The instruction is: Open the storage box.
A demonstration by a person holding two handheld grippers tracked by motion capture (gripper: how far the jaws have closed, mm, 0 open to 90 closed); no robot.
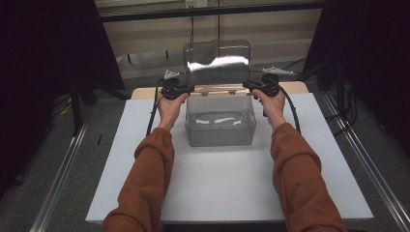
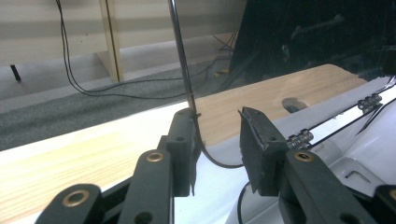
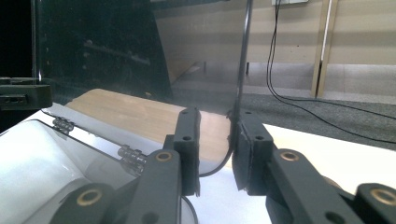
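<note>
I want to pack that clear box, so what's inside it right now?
The clear box looks bare inside: only its see-through floor with glare streaks. Its raised lid covers none of it; glare could hide something tiny.

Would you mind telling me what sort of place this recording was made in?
Probably a lab or workshop recording station, not a home: a white table ringed by dark curtains, metal rails on grey carpet, loose cables on the floor, and a person handling a clear box.

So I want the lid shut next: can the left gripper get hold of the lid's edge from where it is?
Probably yes: the left gripper already straddles the upright lid's edge, one pad touching it, jaws slightly apart.
</note>
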